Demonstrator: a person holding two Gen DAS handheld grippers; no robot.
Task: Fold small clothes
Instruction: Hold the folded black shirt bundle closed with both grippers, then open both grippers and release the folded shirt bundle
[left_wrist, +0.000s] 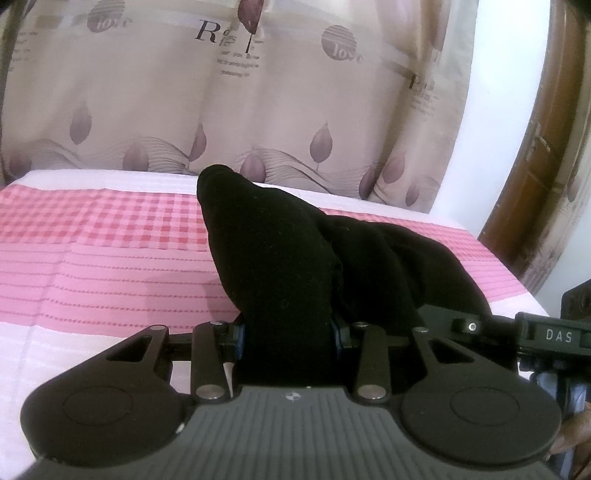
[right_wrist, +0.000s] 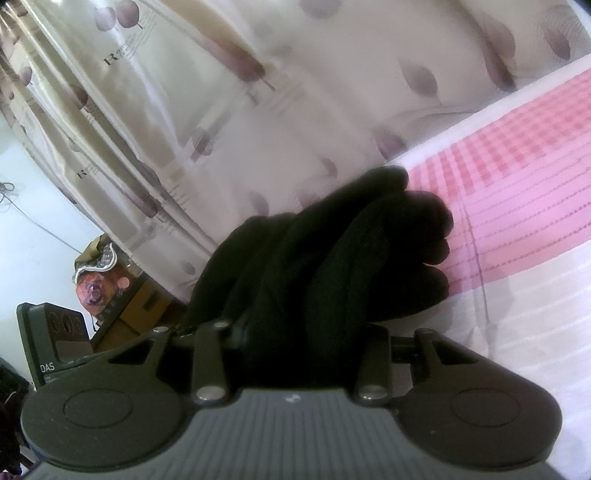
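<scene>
A black garment (left_wrist: 280, 258) rises in a bunched peak over the pink-and-white bed cover (left_wrist: 110, 240). My left gripper (left_wrist: 288, 336) is shut on its near end, and the cloth fills the gap between the jaws and hides the fingertips. To the right the garment stretches toward the other gripper's body (left_wrist: 554, 336). In the right wrist view the same black garment (right_wrist: 332, 266) is bundled in thick folds, and my right gripper (right_wrist: 306, 339) is shut on it. That view is tilted, with the bed cover (right_wrist: 535, 184) at the right.
A beige curtain (left_wrist: 221, 103) with leaf prints hangs behind the bed. A brown wooden door (left_wrist: 535, 177) stands at the right. In the right wrist view a cardboard box (right_wrist: 144, 306) and a patterned bag (right_wrist: 96, 280) sit at the left, past the curtain (right_wrist: 184, 110).
</scene>
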